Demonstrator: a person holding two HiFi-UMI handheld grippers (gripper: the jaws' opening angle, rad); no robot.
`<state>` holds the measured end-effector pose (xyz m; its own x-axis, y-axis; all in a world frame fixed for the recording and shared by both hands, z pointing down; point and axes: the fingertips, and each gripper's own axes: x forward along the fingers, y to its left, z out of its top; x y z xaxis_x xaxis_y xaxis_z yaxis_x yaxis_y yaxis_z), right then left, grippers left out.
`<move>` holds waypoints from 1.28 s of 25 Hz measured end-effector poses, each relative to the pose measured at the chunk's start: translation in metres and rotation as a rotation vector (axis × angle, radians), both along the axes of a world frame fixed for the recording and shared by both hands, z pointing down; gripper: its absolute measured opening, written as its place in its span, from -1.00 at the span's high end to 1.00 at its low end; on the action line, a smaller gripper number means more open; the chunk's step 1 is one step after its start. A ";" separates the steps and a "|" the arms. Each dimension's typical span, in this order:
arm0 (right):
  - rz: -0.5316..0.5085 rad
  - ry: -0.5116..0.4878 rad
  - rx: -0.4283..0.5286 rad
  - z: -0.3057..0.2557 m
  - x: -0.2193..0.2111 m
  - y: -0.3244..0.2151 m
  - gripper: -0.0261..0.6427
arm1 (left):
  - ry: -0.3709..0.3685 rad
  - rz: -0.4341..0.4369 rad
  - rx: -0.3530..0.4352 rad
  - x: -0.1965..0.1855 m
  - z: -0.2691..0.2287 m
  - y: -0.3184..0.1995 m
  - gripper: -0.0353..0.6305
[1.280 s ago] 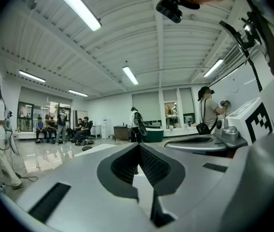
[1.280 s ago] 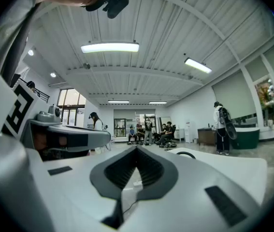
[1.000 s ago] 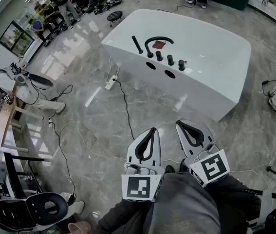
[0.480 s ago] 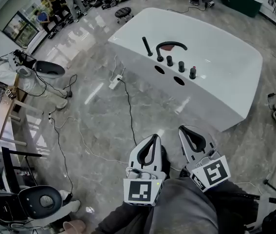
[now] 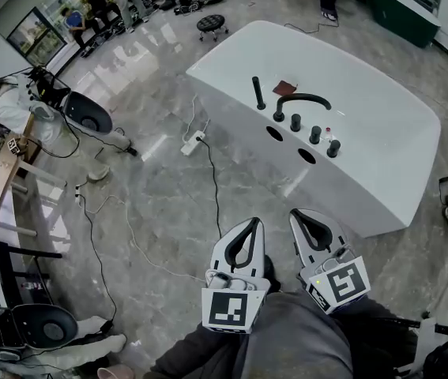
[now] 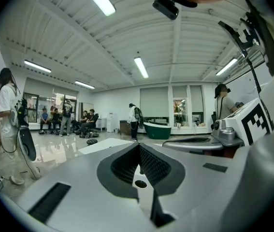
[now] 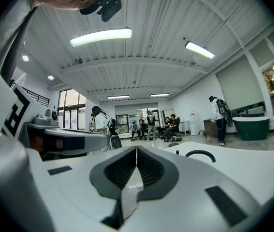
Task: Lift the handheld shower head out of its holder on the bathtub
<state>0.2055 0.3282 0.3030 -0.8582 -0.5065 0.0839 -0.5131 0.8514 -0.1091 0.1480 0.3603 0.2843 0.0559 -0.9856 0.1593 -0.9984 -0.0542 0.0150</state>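
The bathtub has drawn nearer; its shower head stands untouched on the near rim, well apart from the left tongs and right tongs, both pressed together, empty.

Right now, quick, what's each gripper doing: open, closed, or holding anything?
Left gripper: closed, jaws together, holding nothing.
Right gripper: closed, jaws together, holding nothing.
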 end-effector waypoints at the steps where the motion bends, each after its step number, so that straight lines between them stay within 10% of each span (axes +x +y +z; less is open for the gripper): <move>1: 0.003 0.003 -0.003 0.001 -0.004 -0.006 0.91 | 0.003 0.001 -0.004 -0.005 0.001 -0.005 0.89; 32: 0.026 0.062 -0.009 0.010 -0.137 -0.117 0.91 | 0.064 0.015 -0.013 -0.138 0.021 -0.108 0.89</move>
